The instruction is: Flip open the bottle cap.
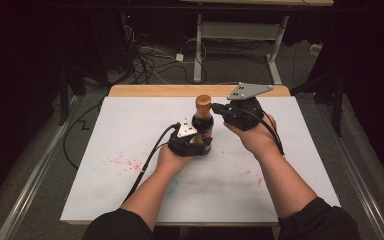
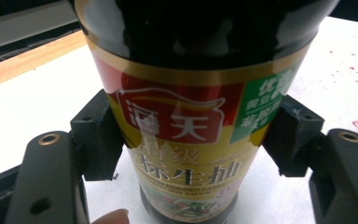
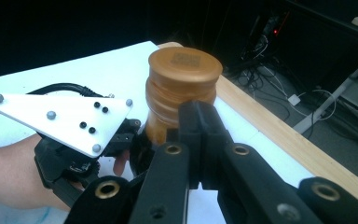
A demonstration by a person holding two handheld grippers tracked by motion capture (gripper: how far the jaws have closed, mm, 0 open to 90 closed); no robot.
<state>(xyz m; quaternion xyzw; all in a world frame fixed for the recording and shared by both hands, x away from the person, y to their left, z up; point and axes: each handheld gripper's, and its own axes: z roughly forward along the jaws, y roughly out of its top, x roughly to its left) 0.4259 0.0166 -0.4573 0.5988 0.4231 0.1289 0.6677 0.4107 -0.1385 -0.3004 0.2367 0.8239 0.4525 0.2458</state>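
Left gripper (image 1: 192, 142) clamped the sauce bottle (image 1: 202, 131); right gripper (image 1: 218, 108), shut and empty, neared the cap (image 1: 203, 102) from three o'clock; uncapping needed opened jaws.

Dim all round in the high view, with only the white table top (image 1: 130, 130) lit from above. Blown out to flat white behind the bottle (image 2: 191, 116) in the left gripper view, faint glare on its label. Soft focus on the near jaws, slight blur throughout

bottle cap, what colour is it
Golden brown, the cap shows best in the right gripper view.
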